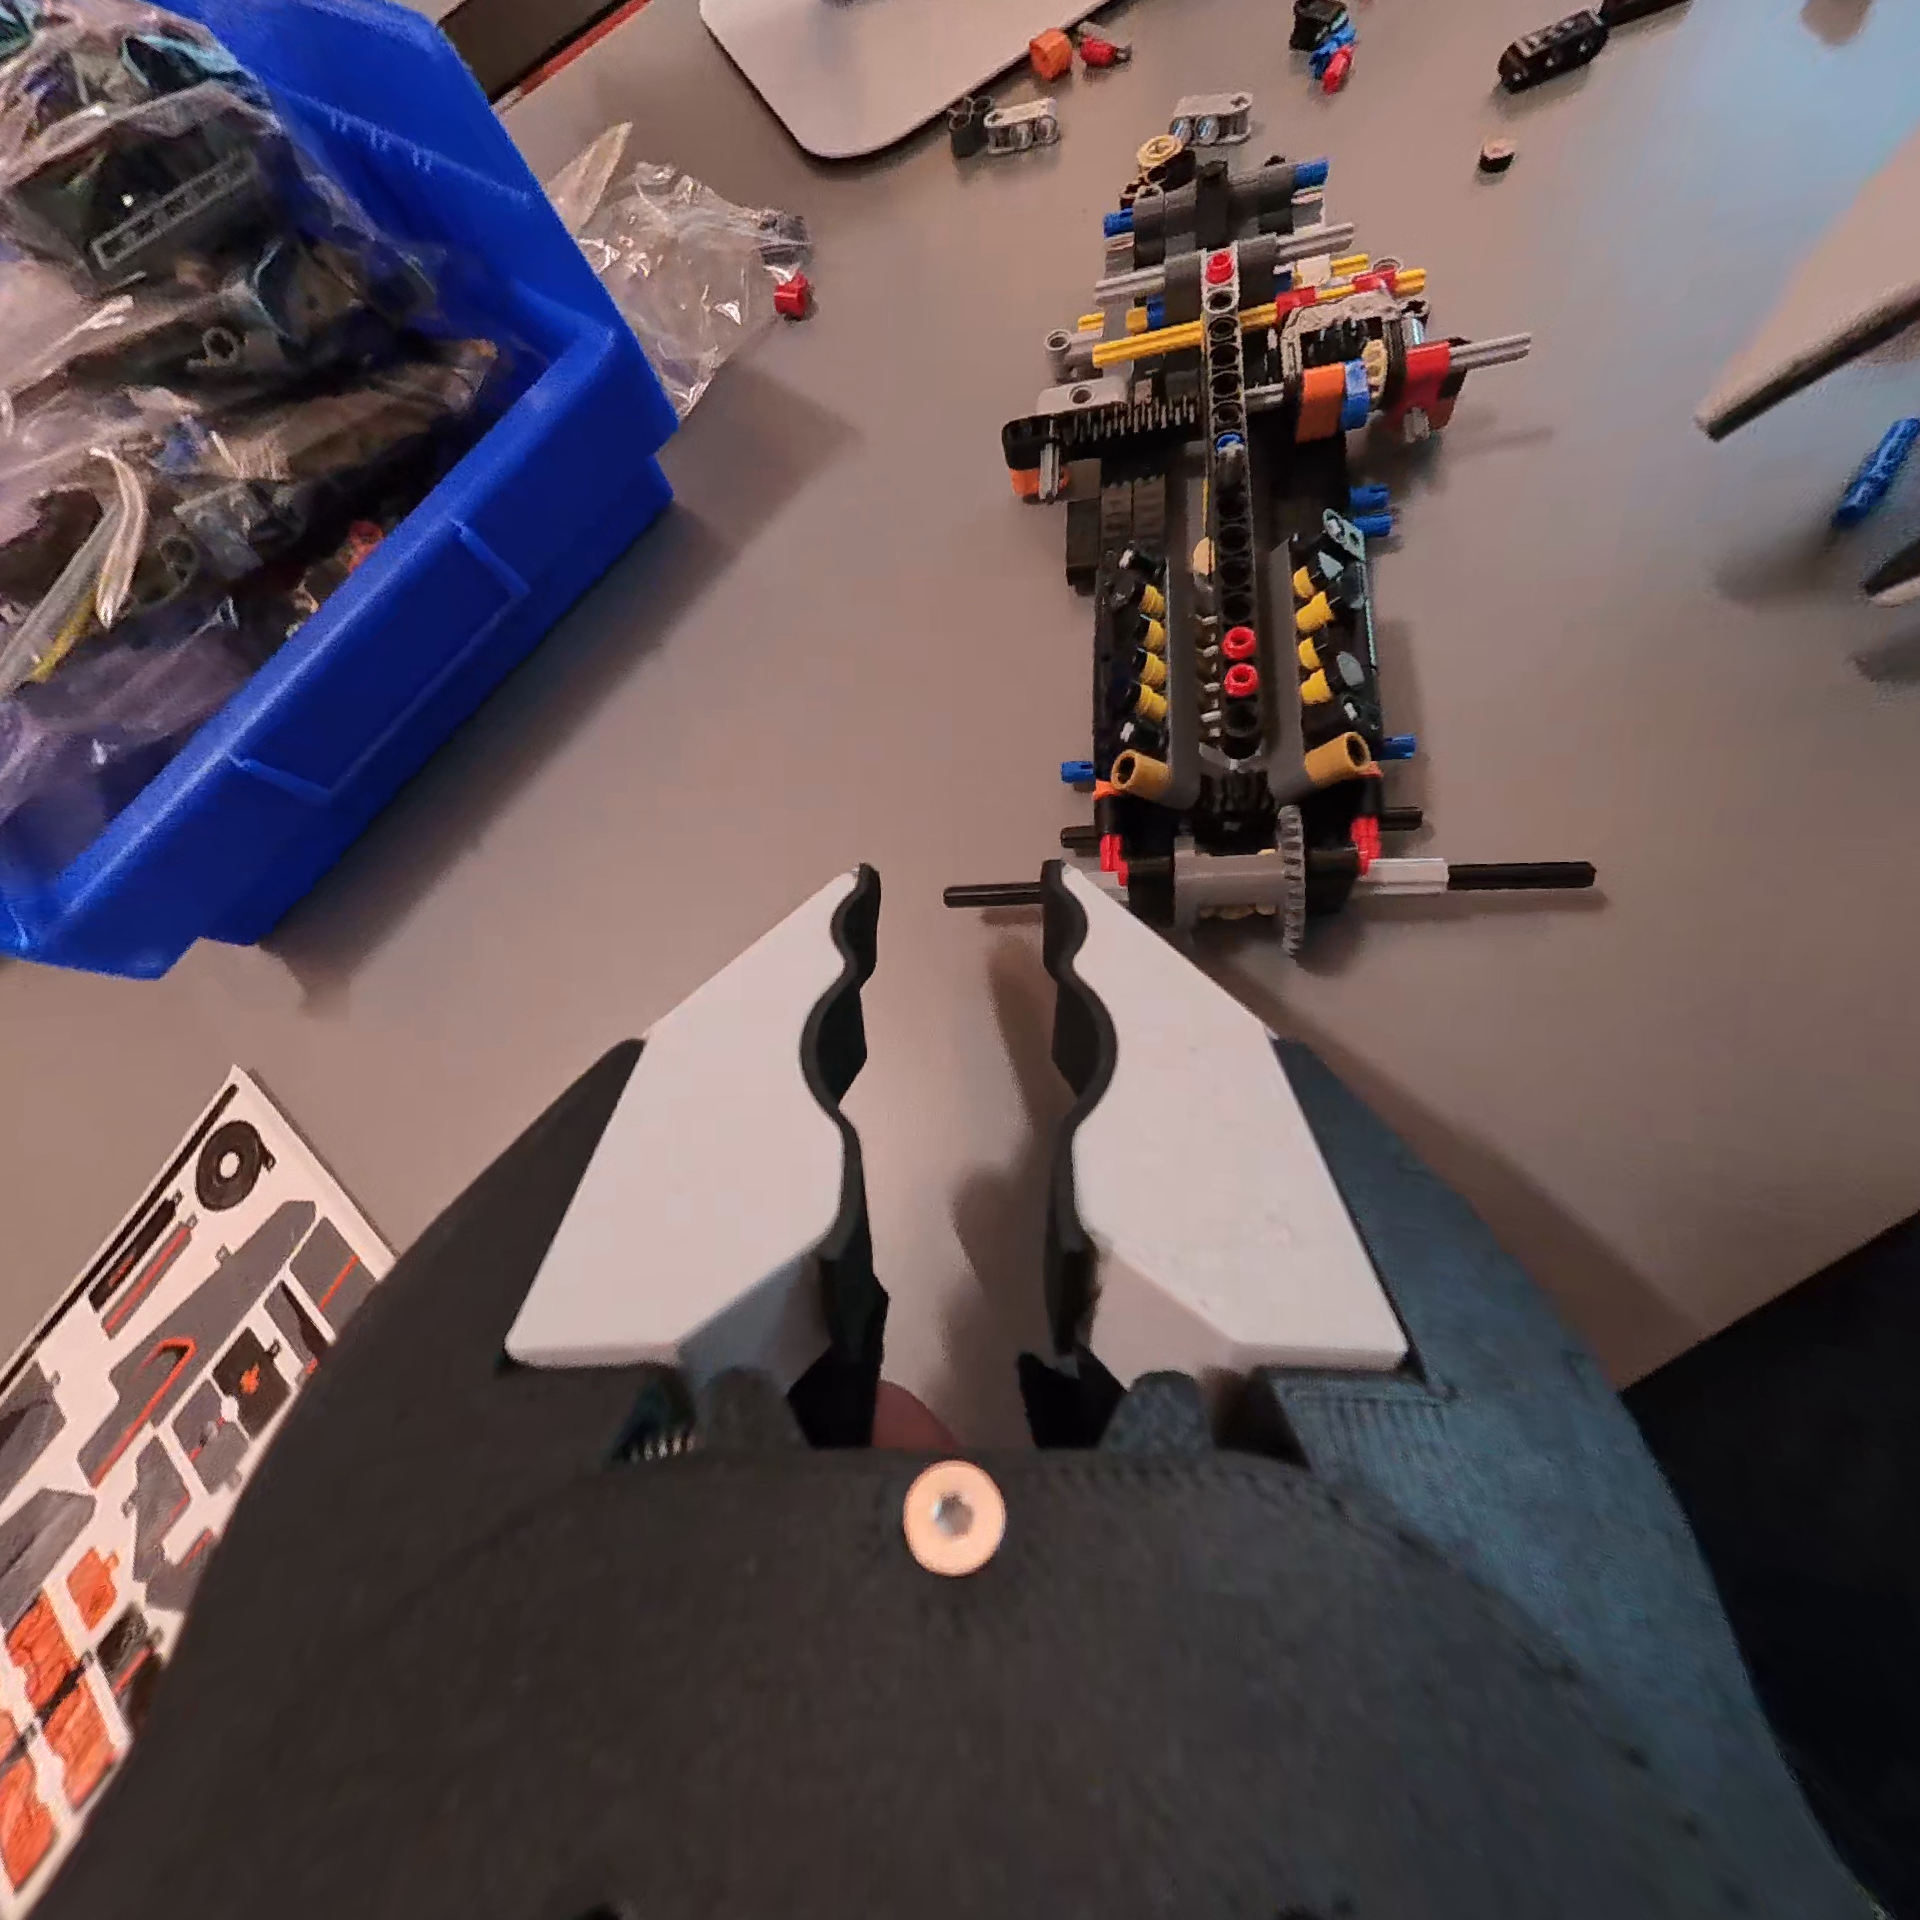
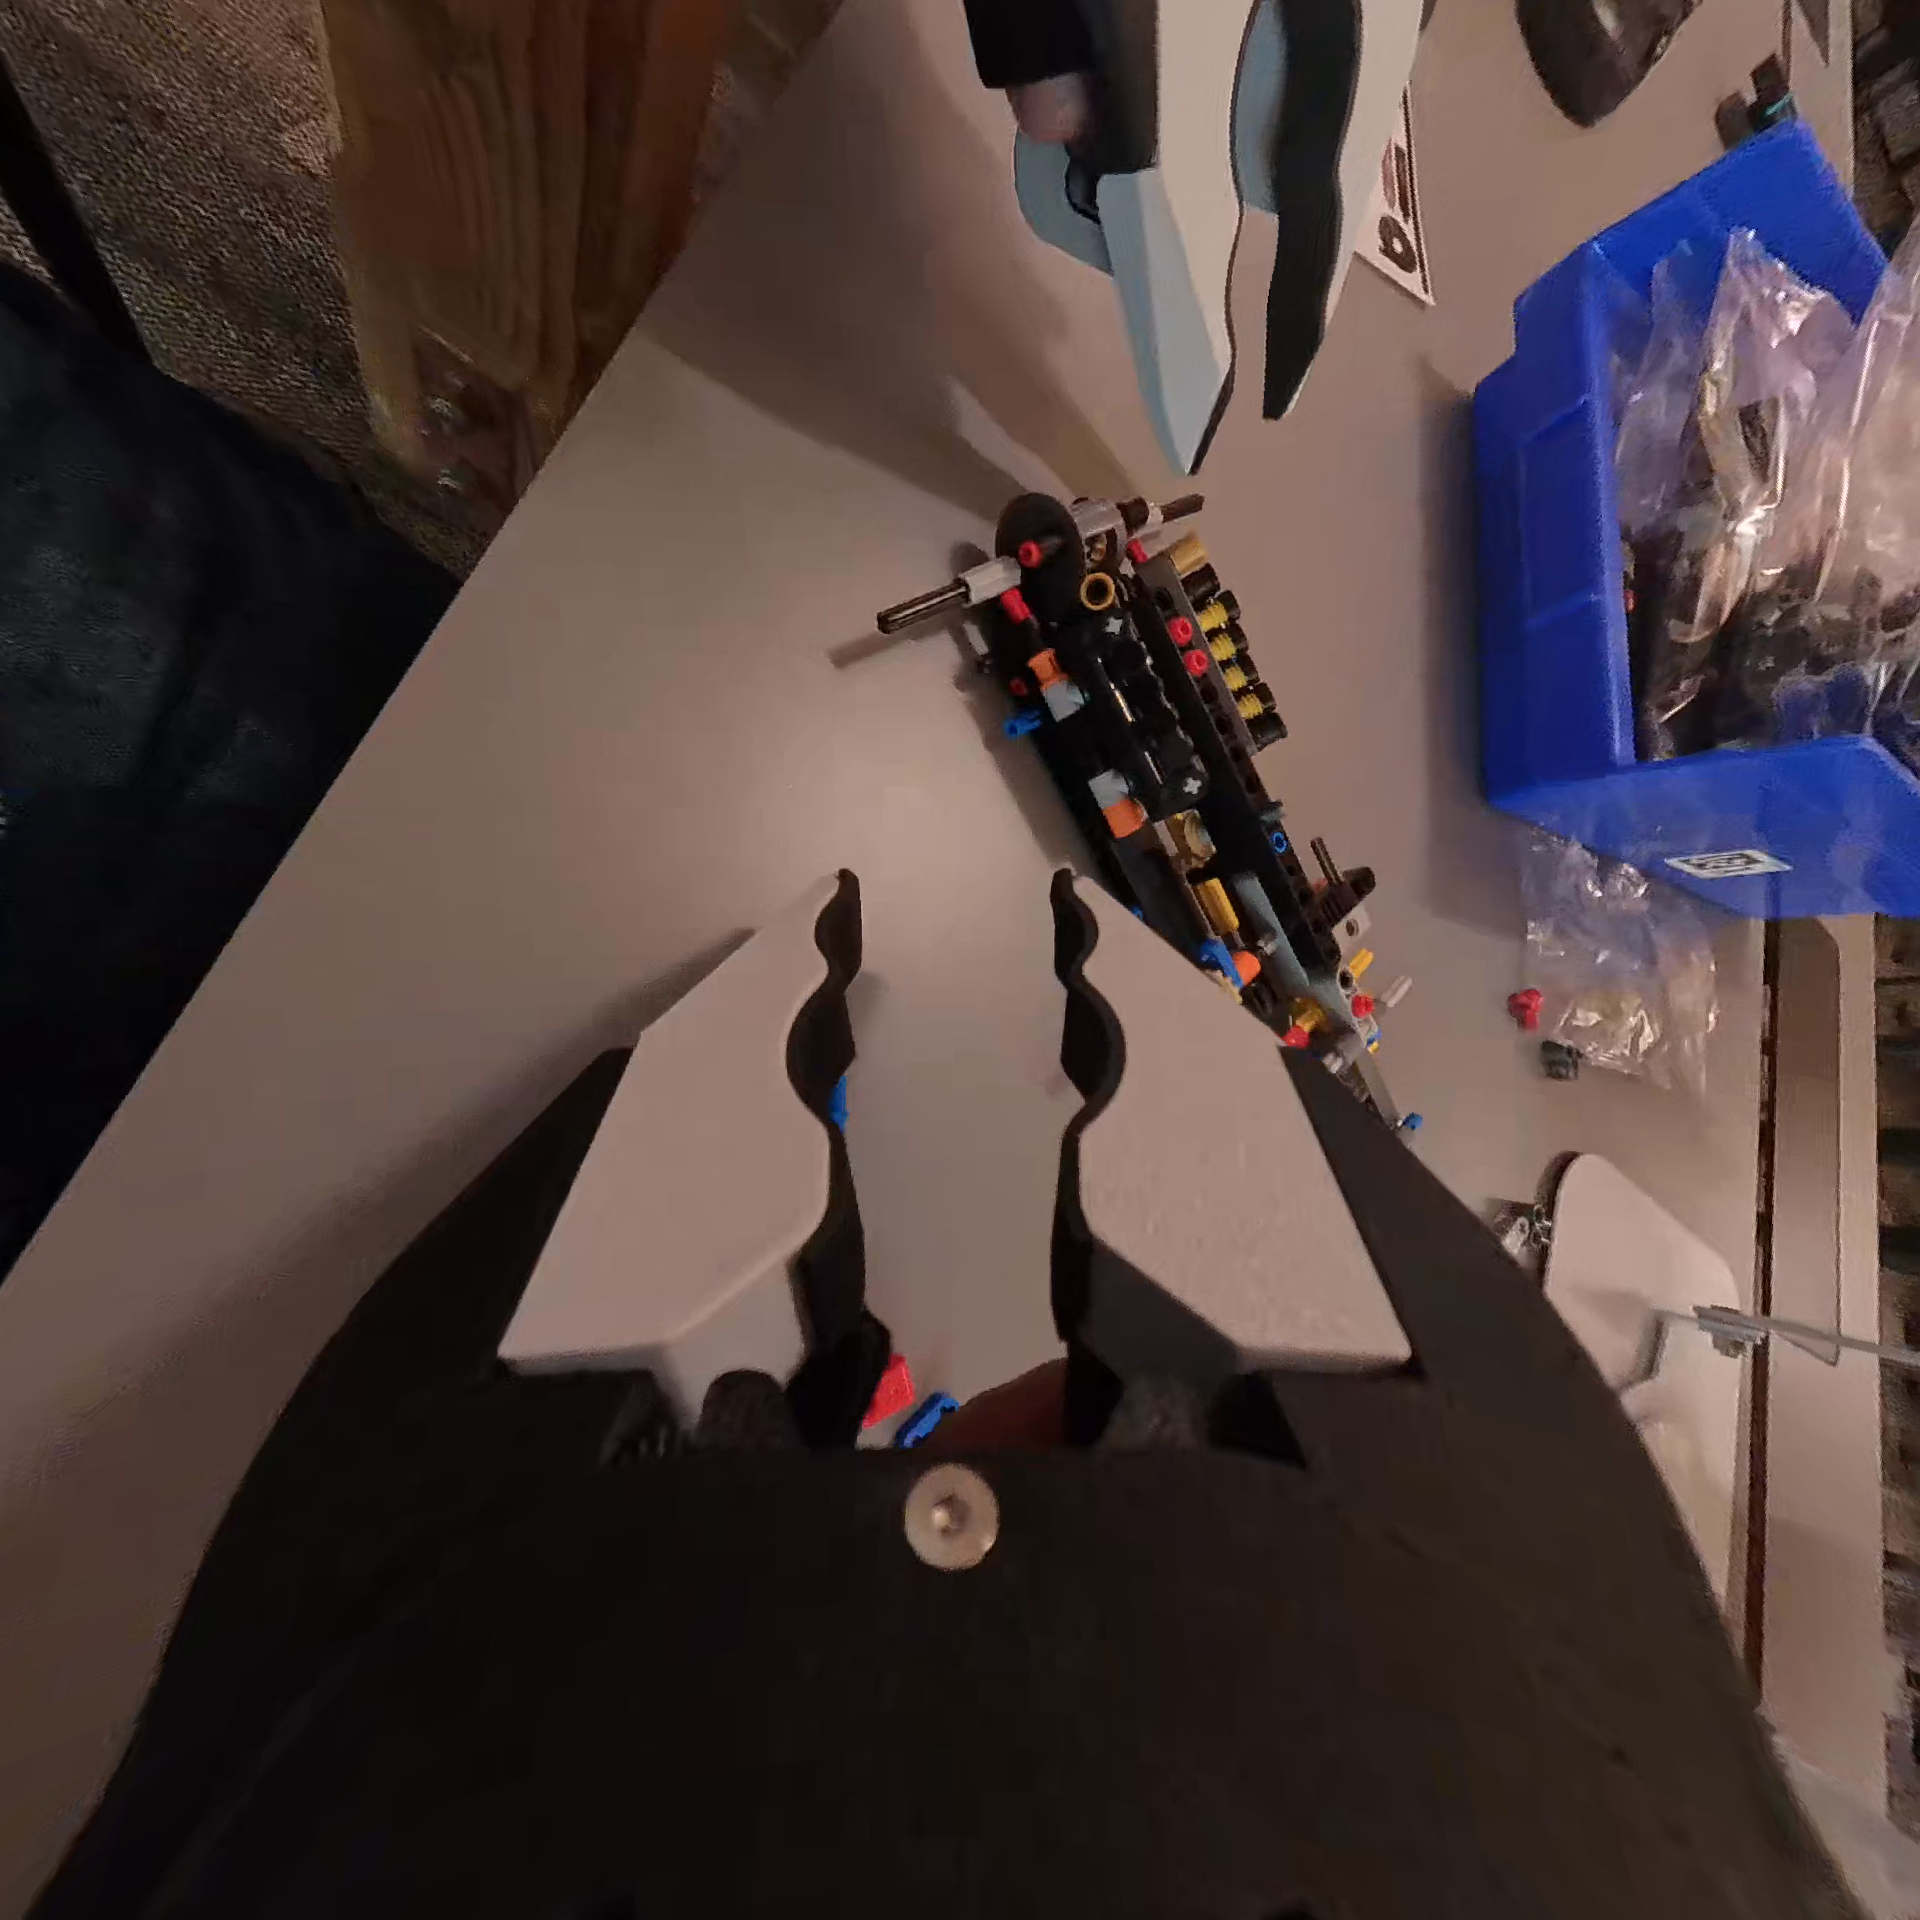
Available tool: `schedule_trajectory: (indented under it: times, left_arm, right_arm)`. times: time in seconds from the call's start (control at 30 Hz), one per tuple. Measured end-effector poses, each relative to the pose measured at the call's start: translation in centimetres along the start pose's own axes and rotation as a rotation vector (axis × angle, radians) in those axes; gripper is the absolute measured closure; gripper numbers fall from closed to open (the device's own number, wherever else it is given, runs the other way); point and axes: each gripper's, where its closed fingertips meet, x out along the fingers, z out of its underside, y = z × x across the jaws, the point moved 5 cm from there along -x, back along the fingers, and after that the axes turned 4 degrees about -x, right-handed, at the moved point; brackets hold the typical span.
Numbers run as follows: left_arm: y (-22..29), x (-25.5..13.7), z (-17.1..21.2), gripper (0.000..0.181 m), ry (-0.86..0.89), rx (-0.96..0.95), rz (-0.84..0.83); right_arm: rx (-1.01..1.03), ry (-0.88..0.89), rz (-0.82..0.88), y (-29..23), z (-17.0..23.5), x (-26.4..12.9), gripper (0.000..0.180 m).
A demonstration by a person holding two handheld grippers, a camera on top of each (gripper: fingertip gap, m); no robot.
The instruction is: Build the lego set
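Plastic dominated what we saw: a long, partly built Lego Technic chassis [image 1: 1242,582] lay flat on the smooth grey tabletop [image 1: 852,644], its studless black and grey beams dotted with yellow, red and blue pins, a toothed grey gear and a thin black axle [image 1: 1517,876] across the near end. We held the left gripper [image 1: 961,883] just short of that end, its pale wedge-shaped fingers [image 1: 727,1122] with wavy black rubber pads standing apart and empty. The right gripper [image 2: 954,883] hovered beside the chassis [image 2: 1153,748] too, its fingers likewise spread with nothing between them. A glossy blue plastic bin [image 1: 343,582] sat to the left, stuffed with crinkled clear bags of parts [image 1: 156,343]; another crumpled clear bag [image 1: 686,260] lay just outside it by a small red pin [image 1: 792,294]. A printed sticker sheet [image 1: 135,1403] lay at the near left corner. The bin [image 2: 1621,623] bore a small white label [image 2: 1727,862], whose writing we could not make out. Loose pieces [image 1: 1013,127] were scattered at the far edge.
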Motion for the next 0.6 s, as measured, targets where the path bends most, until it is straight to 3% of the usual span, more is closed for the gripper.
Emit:
schedule_trajectory:
  times: [0.03,0.37,0.6]
  left_arm:
    - [-0.1,0.1,0.0,0.151,0.002,0.010,0.003]
    - [-2.1,0.1,0.2,0.155,0.055,0.064,0.083]
    - [-1.7,1.6,1.2,0.157,0.031,0.102,0.146]
  right_arm:
    - [-0.007,0.000,0.012,0.1,0.0,0.0,0.144]
    - [0.013,0.004,0.027,-1.8,-2.5,1.7,0.153]
    - [-0.094,-0.054,0.173,-2.2,-4.1,3.6,0.160]
